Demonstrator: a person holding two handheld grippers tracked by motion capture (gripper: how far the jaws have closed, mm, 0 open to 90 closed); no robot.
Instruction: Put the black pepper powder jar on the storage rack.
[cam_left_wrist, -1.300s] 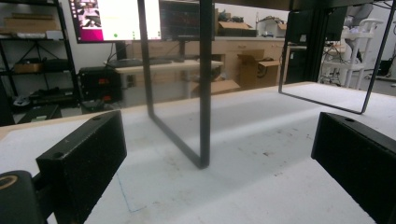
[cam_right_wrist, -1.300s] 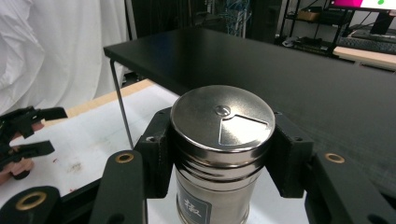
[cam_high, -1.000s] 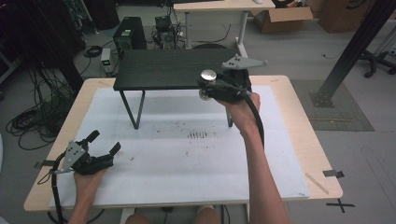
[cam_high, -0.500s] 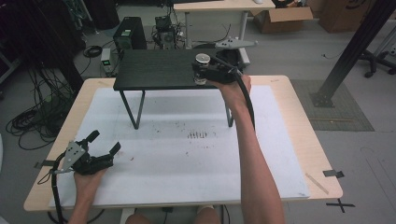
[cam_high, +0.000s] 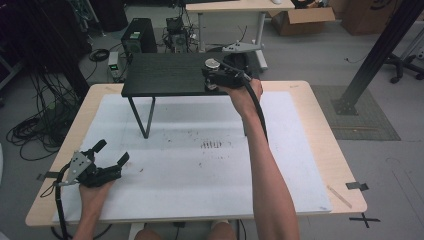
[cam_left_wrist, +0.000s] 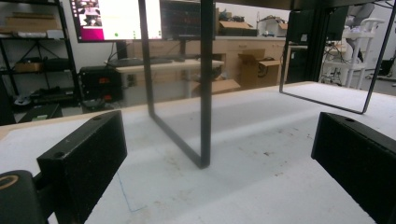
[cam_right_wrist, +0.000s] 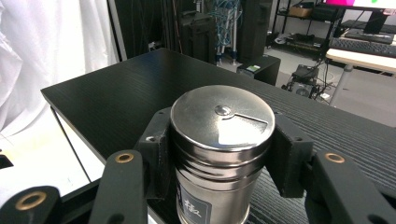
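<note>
While the right gripper hangs over the black shelf at about one o'clock in the high view, its fingers pinch a round steel shaker tin from both sides, the pads pressed against the tin's wall just below its lid. The tin stands upright in the grip, its flat silver lid facing up and showing a small centre rivet and a wedge-shaped flap in the right gripper view; a dark label with a pale character sits low on its side. In that view the tin hovers over the near edge of the shelf's dark, wood-grained top; whether its base touches the shelf cannot be told. The shelf is a low black stand on thin metal legs, set at the twelve o'clock side of the white-covered tabletop. The person's right forearm stretches from six o'clock up to the gripper, with the cable trailing along it. At about eight o'clock the left gripper rests low on the tabletop, held in the person's left hand, its fingers spread wide with nothing between them. In the left gripper view one shelf leg stands on the white cover ahead of the spread fingers, well apart from them.
</note>
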